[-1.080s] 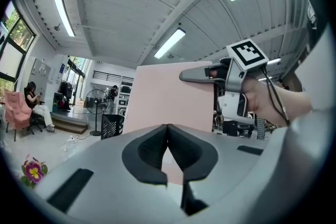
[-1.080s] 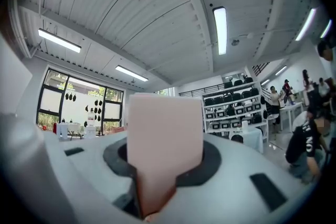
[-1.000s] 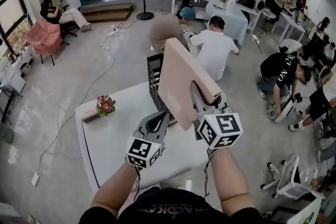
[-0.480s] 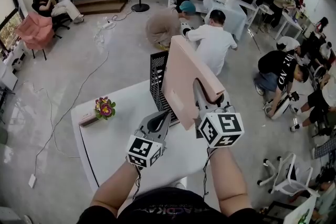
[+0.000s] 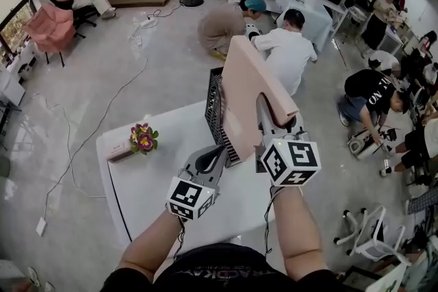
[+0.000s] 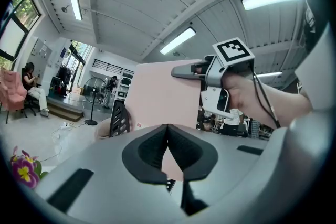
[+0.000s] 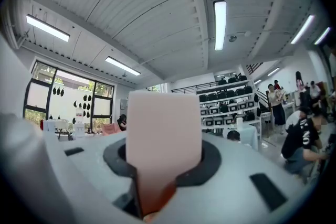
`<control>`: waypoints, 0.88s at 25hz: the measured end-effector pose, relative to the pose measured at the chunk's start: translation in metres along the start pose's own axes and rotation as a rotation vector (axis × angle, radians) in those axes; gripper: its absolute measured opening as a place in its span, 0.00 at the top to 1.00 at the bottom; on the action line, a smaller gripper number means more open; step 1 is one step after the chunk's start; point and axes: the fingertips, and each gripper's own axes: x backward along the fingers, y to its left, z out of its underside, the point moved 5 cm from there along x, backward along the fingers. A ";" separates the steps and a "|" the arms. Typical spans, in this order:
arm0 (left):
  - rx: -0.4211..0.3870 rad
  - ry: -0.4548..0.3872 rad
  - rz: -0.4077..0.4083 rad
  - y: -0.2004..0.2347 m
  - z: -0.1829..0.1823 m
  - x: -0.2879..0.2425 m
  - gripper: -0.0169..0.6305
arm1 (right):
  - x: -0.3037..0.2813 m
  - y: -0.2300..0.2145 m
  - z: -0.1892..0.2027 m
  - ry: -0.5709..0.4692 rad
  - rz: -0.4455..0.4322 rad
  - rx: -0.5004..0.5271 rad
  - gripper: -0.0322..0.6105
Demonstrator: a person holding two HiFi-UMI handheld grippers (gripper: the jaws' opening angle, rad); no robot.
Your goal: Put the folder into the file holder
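By file holder (image 5: 215, 109), R tool (image 5: 265, 113) clamps folder (image 5: 245, 85)

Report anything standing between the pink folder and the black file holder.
Nothing visible does: the folder, clamped in the right gripper, is just in front of the file holder; the shut left gripper is nearer the person.

A: Hardware look?
B: left gripper (image 5: 219, 150), right gripper (image 5: 263, 109) — grey shells, black pads (image 6: 149, 150). White marker cubes (image 5: 190, 199) with black squares. Thin black cables (image 5: 269, 215) along the wrists.
A: Clothing?
B: Black shirt (image 5: 219, 275) — printed lettering.
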 end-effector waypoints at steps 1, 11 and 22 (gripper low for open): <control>0.001 0.002 -0.001 0.002 0.001 0.001 0.97 | -0.003 0.001 0.001 -0.001 0.000 -0.002 0.73; 0.019 0.011 -0.002 0.027 0.007 0.003 0.97 | -0.027 0.008 0.015 -0.016 0.036 -0.003 0.73; 0.058 0.037 -0.001 0.032 0.025 0.001 0.97 | -0.023 0.011 0.058 0.025 0.041 -0.006 0.73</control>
